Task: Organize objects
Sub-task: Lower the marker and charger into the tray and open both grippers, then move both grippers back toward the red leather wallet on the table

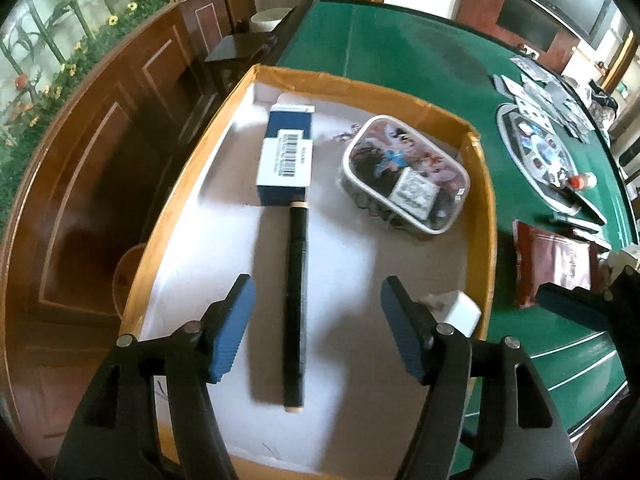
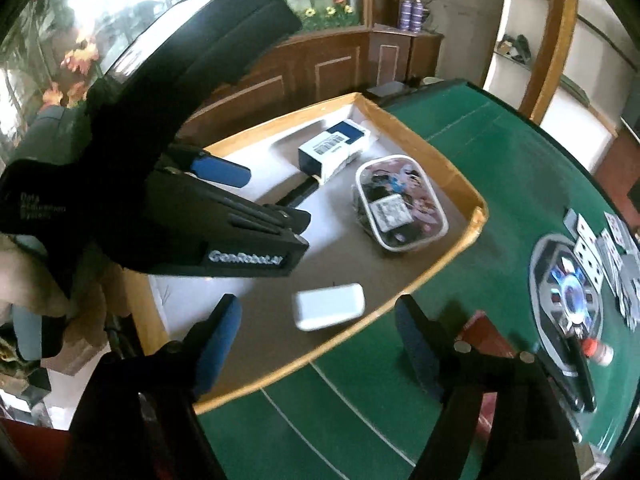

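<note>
- Nearest the left wrist camera, the left gripper [image 1: 318, 330] hangs with its blue-padded jaws spread wide and nothing pinched; the pads stand clear of the long black rod [image 1: 295, 308] that lies between them on the floor of the tray.
- In the right wrist view, the right gripper [image 2: 318, 350] is likewise spread and empty, poised over the near rim of the tray, with a small white rounded block [image 2: 330, 306] lying loose just beyond its tips.
- The shallow cardboard tray with tan walls and a white floor [image 1: 486, 216] sits on the green felt table [image 1: 400, 48] and holds every sorted item.
- The rod is slim, matt black, with pale ends; its far end touches the blue-and-white carton with a barcode label [image 1: 286, 156].
- To the right of the carton, apart from it, rests a clear rounded-rectangle plastic box with a cartoon-printed lid [image 1: 404, 174], dark small items showing through its wall.
- Further right on the felt lie a dark red packet [image 1: 554, 266], an oval patterned tray [image 1: 538, 152] and scattered playing cards [image 1: 548, 96].
</note>
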